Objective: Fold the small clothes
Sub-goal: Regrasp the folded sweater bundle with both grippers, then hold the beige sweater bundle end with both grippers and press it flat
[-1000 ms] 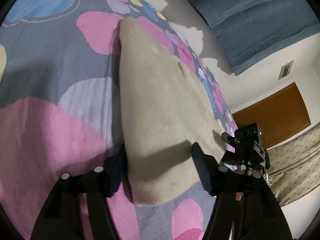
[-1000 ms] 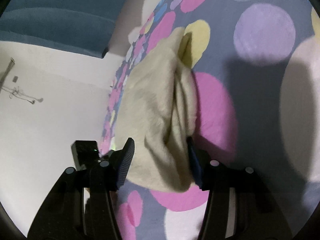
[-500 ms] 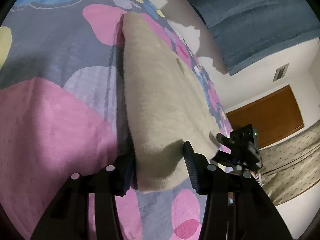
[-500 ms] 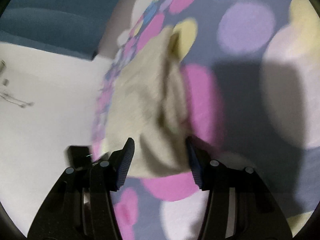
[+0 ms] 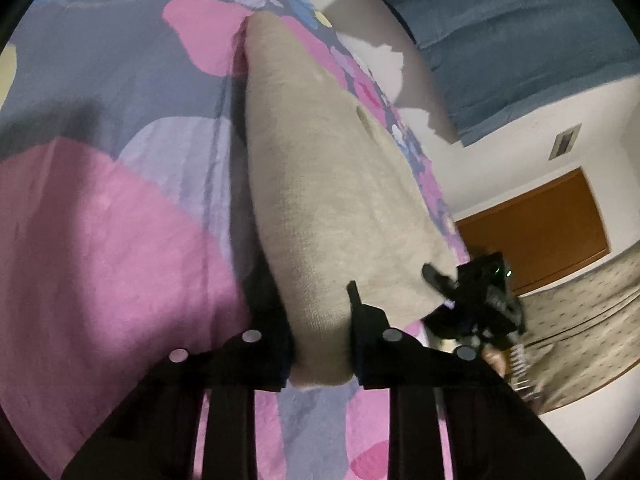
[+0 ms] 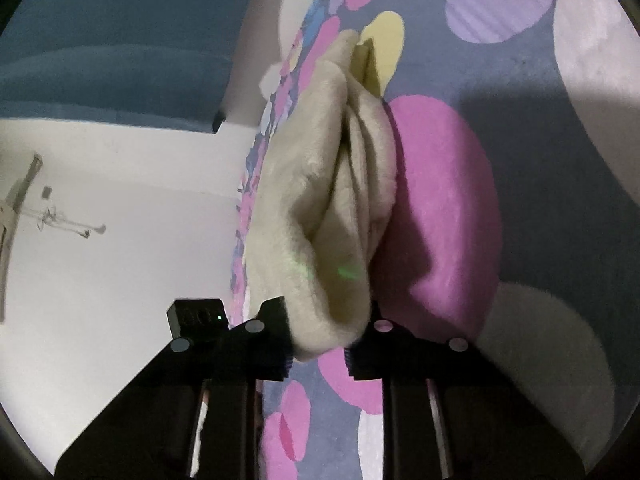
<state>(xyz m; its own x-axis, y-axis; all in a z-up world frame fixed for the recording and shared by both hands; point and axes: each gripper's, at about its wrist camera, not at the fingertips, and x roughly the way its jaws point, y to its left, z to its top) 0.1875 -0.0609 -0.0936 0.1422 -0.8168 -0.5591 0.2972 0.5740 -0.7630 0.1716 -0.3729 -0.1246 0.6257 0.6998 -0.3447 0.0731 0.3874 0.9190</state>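
A small beige fleece garment lies on a bedspread with coloured circles. My left gripper is shut on its near left corner, with the cloth pinched between the black fingers. My right gripper is shut on the other near corner of the garment, where the cloth bunches in folds. The right gripper also shows in the left wrist view, at the garment's right edge. The left gripper's body shows in the right wrist view.
The bedspread fills most of both views. A blue headboard or cushion stands beyond it. A white wall, a brown door and a patterned beige cover are to the right.
Both grippers have closed from wide open onto the near corners of the garment. The near edge now lifts slightly off the bedspread.
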